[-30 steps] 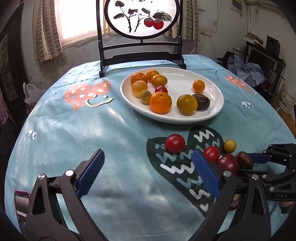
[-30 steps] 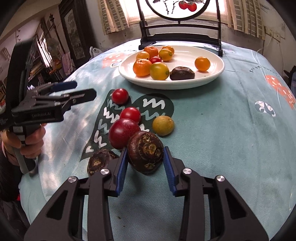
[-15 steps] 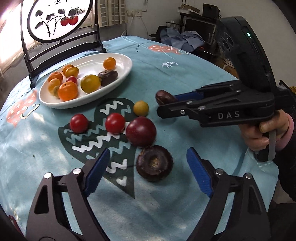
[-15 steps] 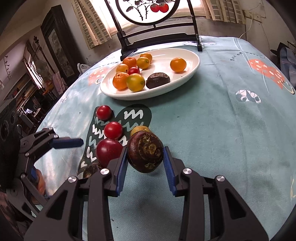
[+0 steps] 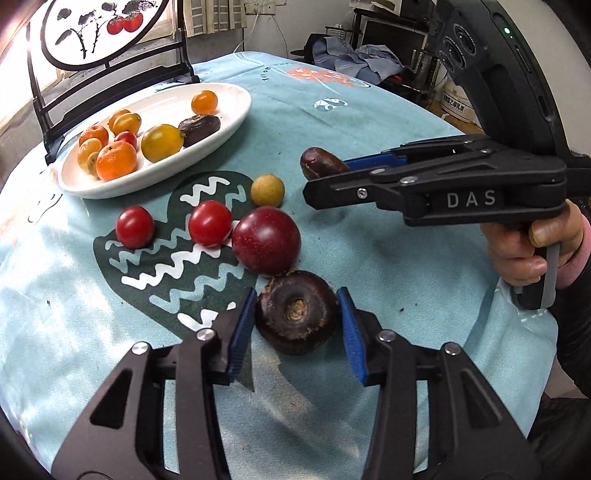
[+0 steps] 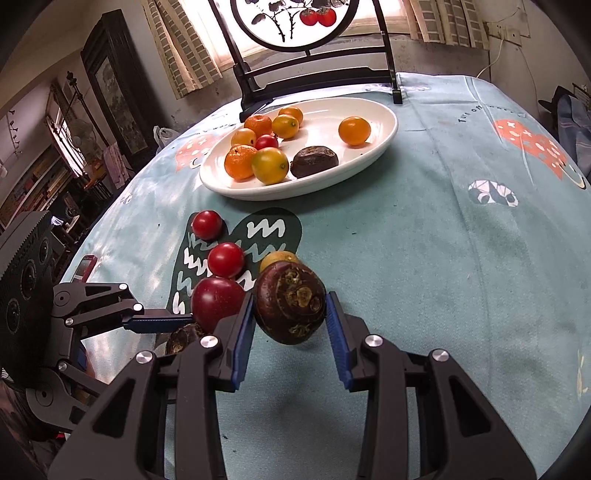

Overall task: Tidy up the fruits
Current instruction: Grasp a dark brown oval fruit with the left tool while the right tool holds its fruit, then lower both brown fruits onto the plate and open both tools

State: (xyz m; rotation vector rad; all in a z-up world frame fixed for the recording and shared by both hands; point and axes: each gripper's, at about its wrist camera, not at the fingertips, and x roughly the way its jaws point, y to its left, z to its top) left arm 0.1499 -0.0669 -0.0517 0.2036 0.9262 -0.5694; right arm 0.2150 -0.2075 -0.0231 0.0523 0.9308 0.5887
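Closing around a dark brown water chestnut [image 5: 297, 314] that sits on the surface, the left gripper [image 5: 297, 332] has its blue pads on either side of it, the left pad about touching and a sliver of gap showing at the right pad. The right gripper [image 6: 290, 325] is clamped on a second dark brown chestnut [image 6: 290, 304], held clear of the cloth; in the left wrist view its black body bears the white letters "DAS" [image 5: 471, 199], a hand [image 5: 528, 247] squeezing the trigger. Just beyond the first chestnut lie a dark red plum [image 5: 266, 240], two red tomatoes [image 5: 209, 223] [image 5: 135, 226] and a small yellow fruit [image 5: 267, 190] on the dark heart print of the blue tablecloth [image 5: 369, 122]. A white oval plate [image 6: 373, 110] of oranges, yellow fruit and another brown piece stands toward the far edge, before a framed painted panel [image 6: 295, 18]. Cloth lettering near the far right edge begins "TUN", the rest unreadable
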